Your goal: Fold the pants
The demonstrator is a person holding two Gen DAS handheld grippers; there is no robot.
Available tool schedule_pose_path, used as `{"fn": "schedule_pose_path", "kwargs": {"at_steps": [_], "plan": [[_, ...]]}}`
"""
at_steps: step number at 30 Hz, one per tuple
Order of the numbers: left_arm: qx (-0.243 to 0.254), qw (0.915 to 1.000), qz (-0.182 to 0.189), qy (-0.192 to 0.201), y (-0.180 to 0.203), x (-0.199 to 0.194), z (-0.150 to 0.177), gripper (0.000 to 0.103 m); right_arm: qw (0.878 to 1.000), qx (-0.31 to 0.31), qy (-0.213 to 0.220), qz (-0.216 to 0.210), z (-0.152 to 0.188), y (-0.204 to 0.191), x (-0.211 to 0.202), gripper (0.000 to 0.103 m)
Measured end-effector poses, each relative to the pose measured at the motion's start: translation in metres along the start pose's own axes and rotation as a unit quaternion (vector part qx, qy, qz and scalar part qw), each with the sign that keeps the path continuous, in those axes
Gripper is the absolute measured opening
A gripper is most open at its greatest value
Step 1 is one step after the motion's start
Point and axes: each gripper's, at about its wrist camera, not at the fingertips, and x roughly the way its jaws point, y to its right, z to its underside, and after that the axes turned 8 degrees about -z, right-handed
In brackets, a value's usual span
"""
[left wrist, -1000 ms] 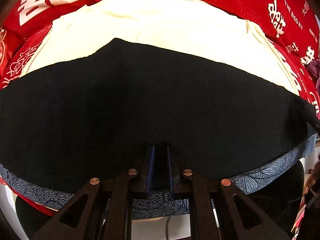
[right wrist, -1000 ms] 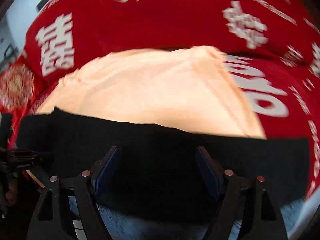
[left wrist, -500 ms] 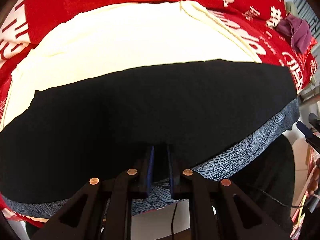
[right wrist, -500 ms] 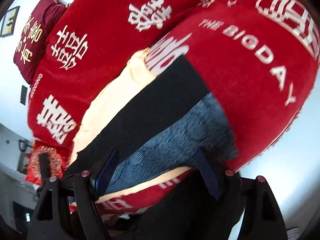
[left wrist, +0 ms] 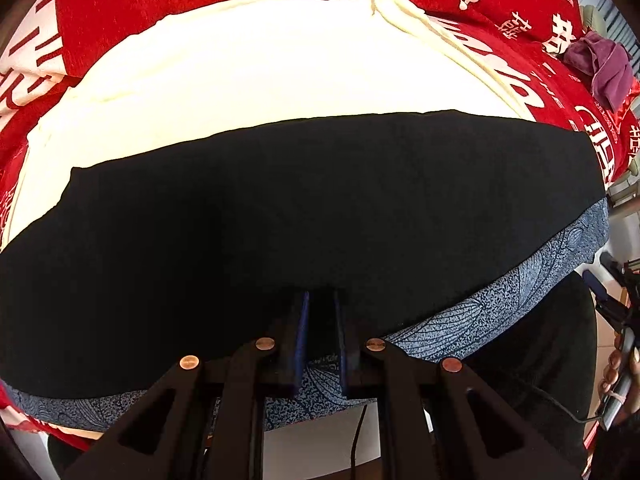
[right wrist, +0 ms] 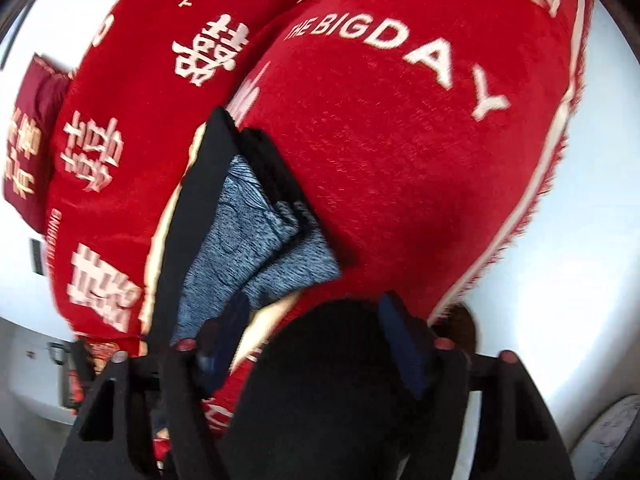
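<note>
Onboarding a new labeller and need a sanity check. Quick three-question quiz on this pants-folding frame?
1. True or false: the left gripper has its fingers shut on the near edge of the black pants.
2. What shows from under the pants along that near edge? A cream cloth, B blue patterned fabric, C purple cloth.
3. Fill in: the red bedspread reads "THE BIG ___".
Key: 1 true; 2 B; 3 DAY.

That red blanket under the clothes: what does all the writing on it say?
"THE BIGDAY": white capitals on the red blanket, right wrist view.
"BIGDAY" and "HAPPY", the rest cut off: small print at the top, left wrist view.
Large white Chinese characters: decorative, not read here.
Black pants: no text.
</note>
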Motion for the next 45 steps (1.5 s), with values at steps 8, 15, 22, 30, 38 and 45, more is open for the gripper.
{"fn": "schedule_pose_path", "kwargs": {"at_steps": [8, 15, 22, 30, 38, 45], "plan": [[0.001, 1.0000, 0.004, -0.001, 0.003, 0.002, -0.002, 0.013, 0.996, -0.077, 0.018, 0.052, -0.017, -0.030, 0.005, 0.016], [0.006, 1.0000, 0.000, 0.002, 0.000, 0.000, 0.002, 0.013, 0.979, -0.145, 0.041, 0.140, -0.041, -0.059, -0.014, 0.000], [-0.007, 0.9999, 0.009, 0.001, -0.008, -0.002, 0.003, 0.013, 0.951, -0.279, -0.003, 0.133, 0.000, -0.140, 0.023, 0.023], [-0.057, 0.9981, -0.018, 0.013, -0.044, -0.006, 0.004, 0.013, 0.846, -0.502, -0.131, 0.122, 0.097, -0.238, 0.149, 0.094], [-0.115, 0.9909, -0.071, -0.002, -0.128, 0.007, 0.024, 0.014, 0.826, -0.486, -0.174, 0.226, 0.100, -0.220, 0.188, 0.102], [-0.221, 0.9730, -0.063, 0.018, -0.223, -0.015, 0.047, 0.014, 0.828, -0.483, -0.171, 0.228, 0.101, -0.226, 0.191, 0.103]]}}
